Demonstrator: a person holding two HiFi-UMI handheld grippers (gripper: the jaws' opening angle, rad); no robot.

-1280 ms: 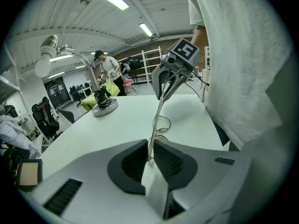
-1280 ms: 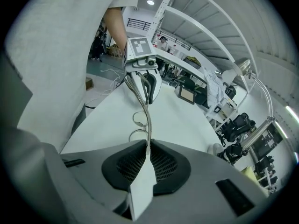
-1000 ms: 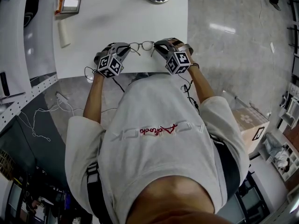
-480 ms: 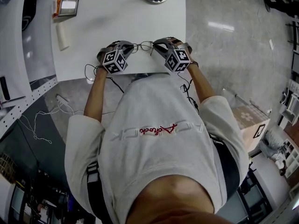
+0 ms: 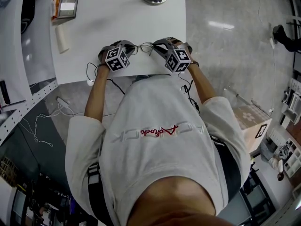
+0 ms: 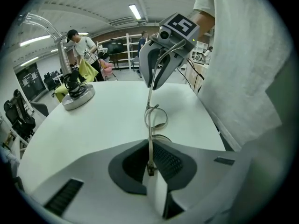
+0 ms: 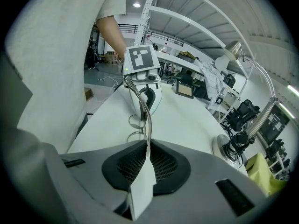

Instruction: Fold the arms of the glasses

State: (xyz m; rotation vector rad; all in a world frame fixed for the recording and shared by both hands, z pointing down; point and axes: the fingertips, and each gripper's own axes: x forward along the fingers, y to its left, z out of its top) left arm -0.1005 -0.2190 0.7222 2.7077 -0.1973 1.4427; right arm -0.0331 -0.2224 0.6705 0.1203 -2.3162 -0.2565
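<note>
Glasses (image 5: 142, 46) held over the near edge of the bench (image 5: 122, 18), spanning both tools. Left tongs (image 6: 150, 164) are closed on one end of the frame and right tongs (image 7: 147, 154) on the other. The two-ended pinch likely steadies the frame for swinging an arm inward.

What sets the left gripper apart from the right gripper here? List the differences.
The left gripper pinches the left end of the glasses; the right gripper pinches their right end. The right gripper sits close to the right edge of the table; the left gripper sits nearer the middle of its near edge. Shared: both are shut on the thin frame and face each other.
</note>
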